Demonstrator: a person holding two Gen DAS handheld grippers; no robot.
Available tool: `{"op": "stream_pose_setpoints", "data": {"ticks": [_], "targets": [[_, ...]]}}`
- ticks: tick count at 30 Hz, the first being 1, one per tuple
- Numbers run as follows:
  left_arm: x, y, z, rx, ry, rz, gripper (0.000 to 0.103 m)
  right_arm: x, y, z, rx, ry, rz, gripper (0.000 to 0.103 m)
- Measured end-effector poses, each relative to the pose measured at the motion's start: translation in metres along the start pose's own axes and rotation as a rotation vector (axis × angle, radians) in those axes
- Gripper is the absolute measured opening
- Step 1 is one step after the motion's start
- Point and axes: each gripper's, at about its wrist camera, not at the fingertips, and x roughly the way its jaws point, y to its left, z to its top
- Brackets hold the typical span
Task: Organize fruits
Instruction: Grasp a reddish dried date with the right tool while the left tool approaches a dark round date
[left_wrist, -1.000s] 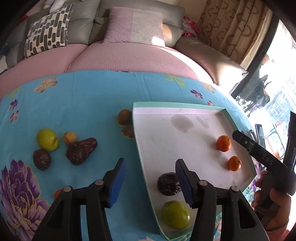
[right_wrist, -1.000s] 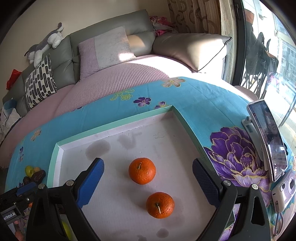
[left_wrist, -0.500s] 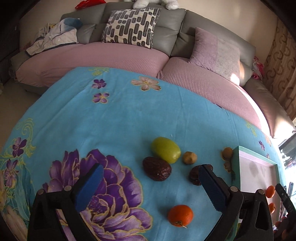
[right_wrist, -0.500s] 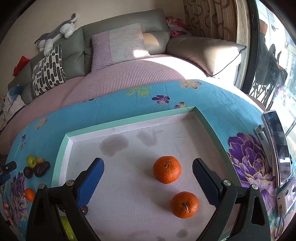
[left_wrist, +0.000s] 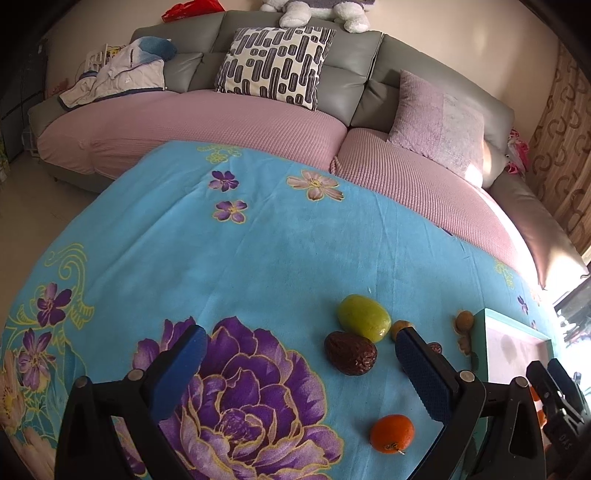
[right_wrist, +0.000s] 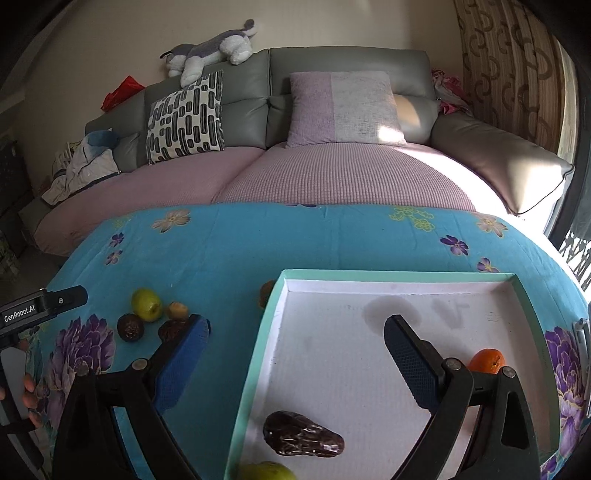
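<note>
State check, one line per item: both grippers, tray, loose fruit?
Left gripper: open, empty, over the cloth.
Right gripper: open, empty, over the tray's left rim.
Tray: holds a dark date, an orange, a green fruit.
Loose orange: on the cloth, outside the tray.
Loose green fruit: on the cloth.

Green fruit (right_wrist: 266, 472) cut by bottom edge — orange (right_wrist: 487, 361) half behind gripper finger.

Daylight glares in from the right, washing out that edge; fisheye bending and dark vignetted corners.
</note>
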Motion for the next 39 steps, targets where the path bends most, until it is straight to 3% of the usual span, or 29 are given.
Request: {"op": "stream_pose_setpoints", "data": {"ticks": [6,11,19,24,32,36,39], "targets": [[0.011,0.007,0.003,-0.012,0.034,0.002,0.103,0.029,0.046,-0.008,-0.081,0.090,0.080,0.096],[0.021,0.014,0.005,-0.043,0.057,0.001,0.103,0.047,0.060,-0.014,-0.108,0.164,0.124,0.096],[0.040,0.016,0.003,-0.087,0.121,-0.056,0.102,0.072,0.066,-0.004,-0.135,0.262,0.088,0.096],[0.044,0.021,0.002,-0.114,0.135,-0.060,0.102,0.064,0.069,-0.005,-0.212,0.259,0.051,0.096],[0.045,0.023,0.002,-0.134,0.140,-0.068,0.102,0.066,0.091,-0.003,-0.285,0.259,0.155,0.096],[0.049,0.018,-0.001,-0.132,0.161,-0.107,0.102,0.084,0.098,-0.003,-0.287,0.294,0.175,0.086],[0.054,0.013,-0.003,-0.126,0.180,-0.124,0.102,0.096,0.099,-0.003,-0.284,0.311,0.164,0.085]]}}
